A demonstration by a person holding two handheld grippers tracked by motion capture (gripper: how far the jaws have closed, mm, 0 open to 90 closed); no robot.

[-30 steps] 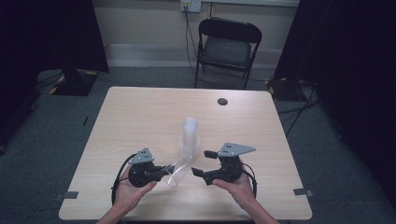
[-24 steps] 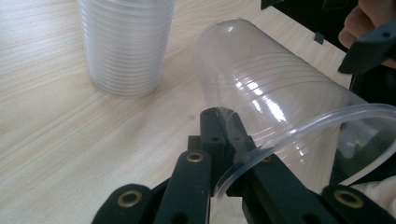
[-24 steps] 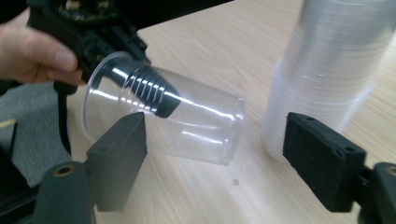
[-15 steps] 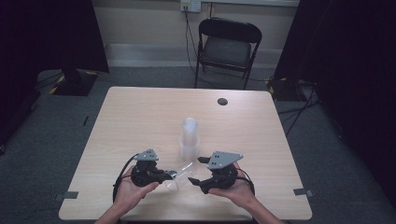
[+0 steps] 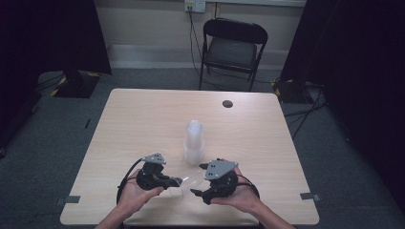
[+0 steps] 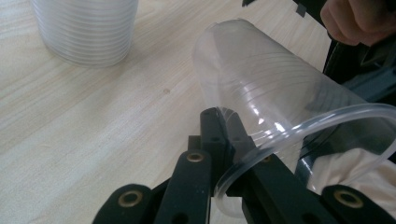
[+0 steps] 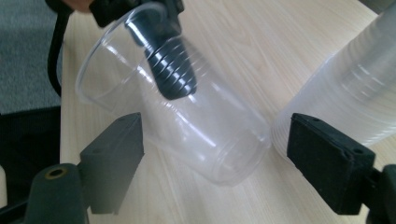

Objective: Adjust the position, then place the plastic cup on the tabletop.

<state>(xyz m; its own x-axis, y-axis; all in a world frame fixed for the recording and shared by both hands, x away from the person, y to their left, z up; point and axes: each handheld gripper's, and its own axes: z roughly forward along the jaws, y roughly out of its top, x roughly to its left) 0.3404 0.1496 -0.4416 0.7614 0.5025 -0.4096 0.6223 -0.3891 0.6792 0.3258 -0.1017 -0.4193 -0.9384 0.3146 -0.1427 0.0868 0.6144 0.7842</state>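
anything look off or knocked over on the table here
One clear plastic cup is tipped on its side, not upright like the stack of cups. It isn't loose: the left gripper pinches its rim, one jaw inside. The right gripper is open beside it. Nothing spilled or damaged.

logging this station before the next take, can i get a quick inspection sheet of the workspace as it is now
Surface: light wood table, bare apart from the items below.
Job's things: stack of clear cups upright mid-table; single clear cup tilted on its side.
Clutter: small dark round object near the far edge.
Grippers: left gripper shut on the single cup's rim; right gripper open, jaws either side of that cup.
Cables: black cable looping from the left gripper.
Surroundings: folding chair beyond the table, grey floor, dark curtains.
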